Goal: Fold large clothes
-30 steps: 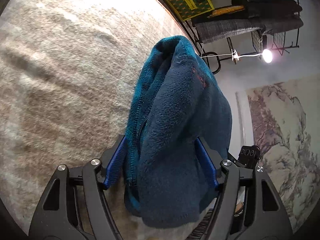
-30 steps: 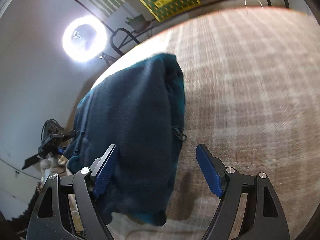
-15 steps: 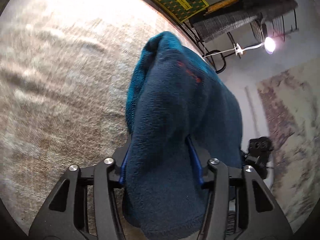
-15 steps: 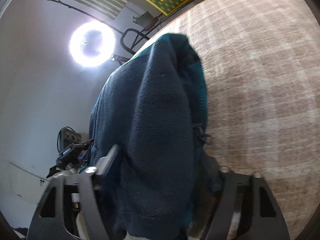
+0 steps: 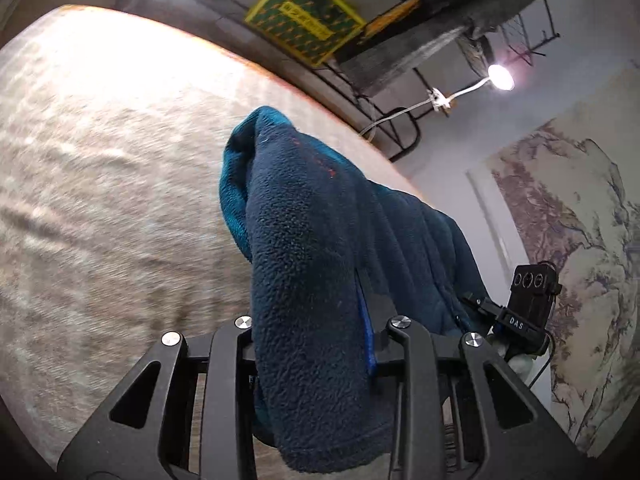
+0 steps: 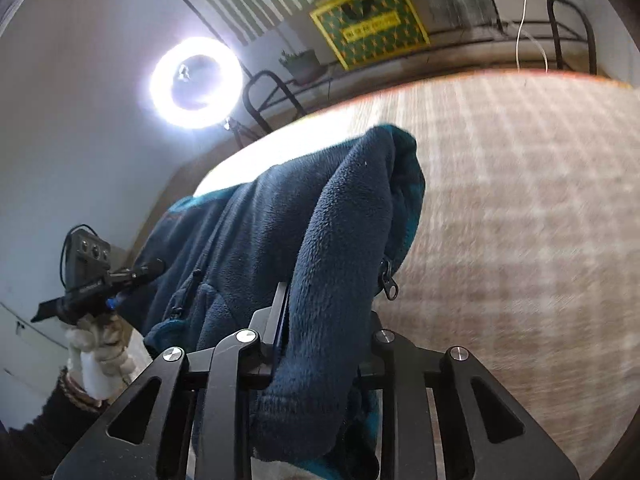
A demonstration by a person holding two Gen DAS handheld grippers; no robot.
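Note:
A dark blue fleece jacket with teal lining hangs bunched, lifted off the tan woven surface. My left gripper has a thick fold of it between the blue pads, which press on the fabric as the jaws are closing. In the right wrist view the same jacket drapes over my right gripper, whose jaws are closing too and pinch another fold beside a zipper pull. The jacket spans between both grippers. Fabric hides most of both pairs of fingers.
The tan surface stretches far ahead and to the side. Beyond its edge stand a ring light, a yellow-green box, a rack of folded textiles and a small lamp. A gloved hand holds the other gripper.
Both grippers went from open around the fleece to clamped on it. Both rose, lifting the jacket off the surface, and more of the room came into view.

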